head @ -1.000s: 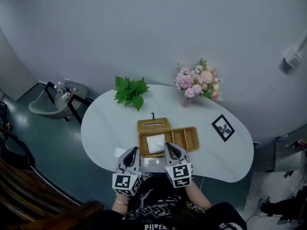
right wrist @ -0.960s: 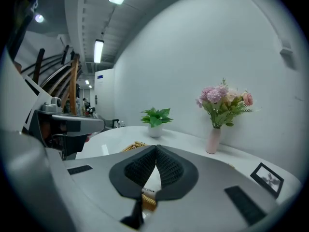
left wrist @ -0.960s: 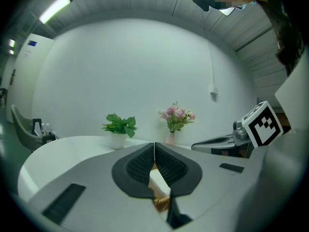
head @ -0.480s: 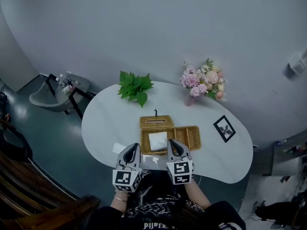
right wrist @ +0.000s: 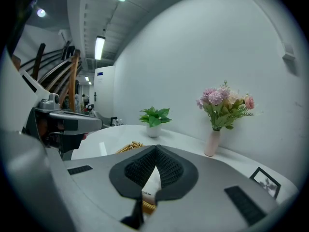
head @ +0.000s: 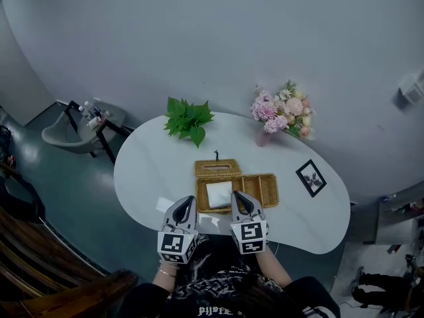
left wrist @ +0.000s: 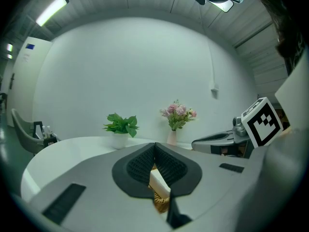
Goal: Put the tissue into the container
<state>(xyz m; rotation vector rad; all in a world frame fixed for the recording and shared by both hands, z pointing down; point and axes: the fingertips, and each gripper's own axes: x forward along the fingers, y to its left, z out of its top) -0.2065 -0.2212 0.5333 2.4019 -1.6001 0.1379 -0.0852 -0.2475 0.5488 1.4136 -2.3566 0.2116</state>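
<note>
As far as I can judge, the placing step is finished. The tissue pack (head: 218,194) already lies inside the wicker container (head: 262,191), in its left part, and the right part is bare. The container stands near the middle of the table (head: 149,171), a little toward the near edge. A flat wicker piece (head: 217,169) with a slot, probably the lid, lies open on the side of the far edge. The left gripper (head: 186,200) and the right gripper (head: 237,195) hang side by side over the near edge, just in front of the container, and they touch nothing. In each gripper view the two dark pads meet at the tips and nothing is between them, so both grippers are closed and empty. The white pack and some wicker show only behind the pads, through the gap under them. If something remains, it is probably to close the lid. For that, one gripper must open its jaws, reach past the pack to the lid's far rim, take it and swing it toward the near edge without catching the tissue. A small white thing (head: 165,206) lies near the near left edge, and I cannot tell whether it is another tissue. The pack itself is a white, flat, nearly square block with clean edges. It fills most of its compartment and sits level, and in the right gripper view it has a line of small print on its lower side.
</note>
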